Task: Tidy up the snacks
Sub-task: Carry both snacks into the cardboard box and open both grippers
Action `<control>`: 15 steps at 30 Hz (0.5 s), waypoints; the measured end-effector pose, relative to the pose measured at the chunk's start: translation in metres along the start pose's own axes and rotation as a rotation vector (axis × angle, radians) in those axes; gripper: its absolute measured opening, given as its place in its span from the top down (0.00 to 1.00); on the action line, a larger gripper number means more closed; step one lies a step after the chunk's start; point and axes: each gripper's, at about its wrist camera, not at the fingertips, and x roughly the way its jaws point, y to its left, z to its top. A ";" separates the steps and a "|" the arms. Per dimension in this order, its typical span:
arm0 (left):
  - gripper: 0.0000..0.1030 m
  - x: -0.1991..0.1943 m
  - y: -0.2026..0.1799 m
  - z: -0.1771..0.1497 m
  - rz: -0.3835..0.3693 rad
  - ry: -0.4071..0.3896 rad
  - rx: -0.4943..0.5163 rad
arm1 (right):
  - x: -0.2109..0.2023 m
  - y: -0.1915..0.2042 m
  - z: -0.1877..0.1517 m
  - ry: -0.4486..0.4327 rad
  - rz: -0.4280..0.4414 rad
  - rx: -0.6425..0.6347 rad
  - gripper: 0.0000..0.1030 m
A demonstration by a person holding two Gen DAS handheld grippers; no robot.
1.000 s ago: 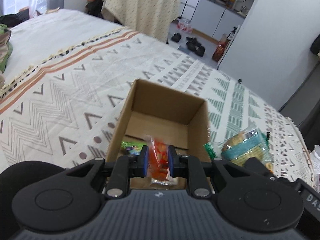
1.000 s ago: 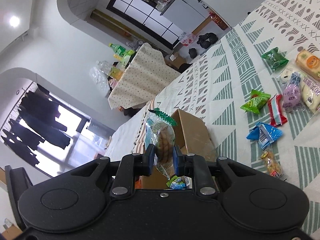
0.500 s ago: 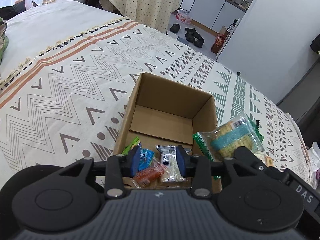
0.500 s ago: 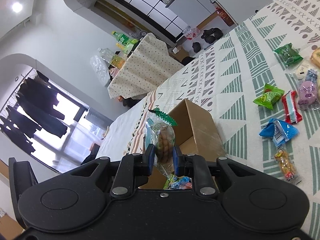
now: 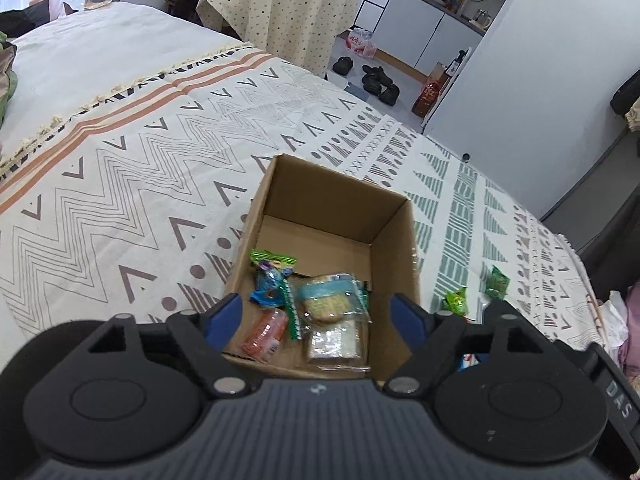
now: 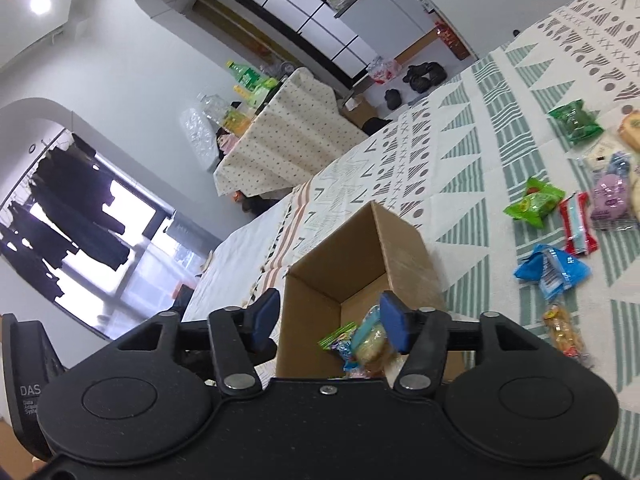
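An open cardboard box (image 5: 394, 240) sits on the patterned bedspread; it also shows in the right wrist view (image 6: 360, 248). Inside lie several snacks: an orange packet (image 5: 264, 334), a blue packet (image 5: 270, 284), a teal-wrapped biscuit pack (image 5: 330, 300) and a clear cracker pack (image 5: 334, 344). My left gripper (image 5: 318, 318) is open and empty just above the box's near edge. My right gripper (image 6: 330, 322) is open and empty above the box, with the biscuit pack (image 6: 372, 344) below it.
Loose snacks lie on the bedspread right of the box: green packets (image 6: 534, 202) (image 6: 576, 120), a blue packet (image 6: 552, 270), a red-white stick (image 6: 578, 224), a purple one (image 6: 608, 196), an orange one (image 6: 562, 330). A cloth-covered table (image 5: 276, 4) stands beyond the bed.
Both grippers opened. The left let go of the orange packet and the right let go of the biscuit pack; both now lie in the box. The left gripper drew back a little.
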 end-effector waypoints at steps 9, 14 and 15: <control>0.16 -0.008 -0.023 -0.013 -0.025 0.012 0.013 | -0.042 -0.003 0.009 -0.034 -0.084 -0.049 0.20; 0.13 -0.014 -0.038 -0.021 -0.041 0.010 0.041 | -0.062 -0.010 0.018 -0.057 -0.134 -0.069 0.14; 0.13 -0.014 -0.040 -0.023 -0.045 0.012 0.045 | -0.064 -0.012 0.020 -0.057 -0.149 -0.071 0.10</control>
